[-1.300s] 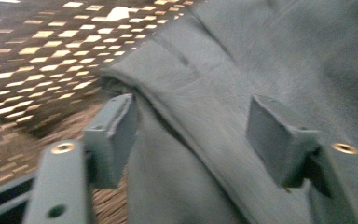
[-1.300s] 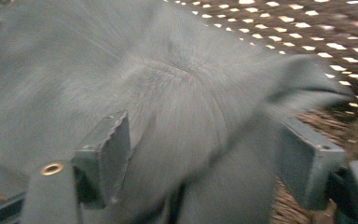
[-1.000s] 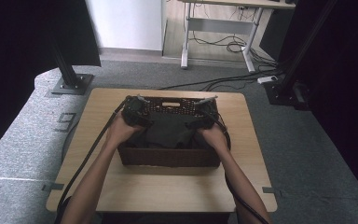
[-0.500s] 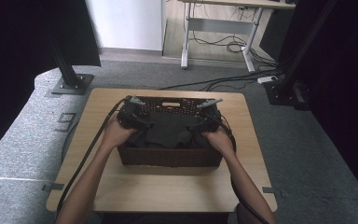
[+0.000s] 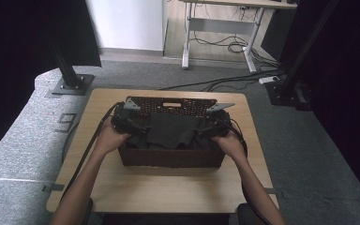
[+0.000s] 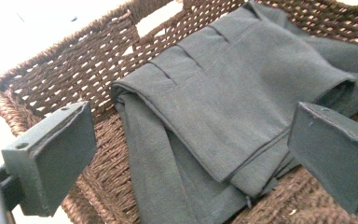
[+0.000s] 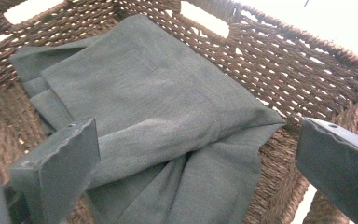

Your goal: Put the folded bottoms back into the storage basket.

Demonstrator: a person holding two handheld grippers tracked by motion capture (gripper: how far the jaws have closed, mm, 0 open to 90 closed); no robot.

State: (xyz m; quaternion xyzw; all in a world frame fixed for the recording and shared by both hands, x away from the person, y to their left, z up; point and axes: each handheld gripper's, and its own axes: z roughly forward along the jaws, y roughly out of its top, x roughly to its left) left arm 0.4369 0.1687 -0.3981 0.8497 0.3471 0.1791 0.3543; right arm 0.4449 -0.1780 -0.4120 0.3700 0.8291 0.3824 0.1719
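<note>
Wicker basket (image 5: 171, 157): dark brown woven, rectangular, with a cut-out handle slot in its far wall, standing on a light wooden table (image 5: 168, 192) near its middle. Cloth (image 5: 168, 131): dark grey, folded into several layers with pleat-like creases, lying inside the basket on its floor; in the left gripper view (image 6: 214, 107) its folded edge runs diagonally and loose layers spill beneath it, while in the right gripper view (image 7: 149, 112) one corner reaches close to the basket wall. Left gripper (image 5: 138, 127): held in the person's left hand (image 5: 108, 139) at the left end of the basket, above the cloth; its jaws have just been opening and stand wide apart, the cloth lying below and between them with neither pad pressing on it. Right gripper (image 5: 200, 132): held in the person's right hand (image 5: 228, 143) at the right end of the basket; its jaws have likewise just been opening and stand fully spread, nothing gripped, the cloth seen beneath them. Cables trail from both grippers across the table.
</note>
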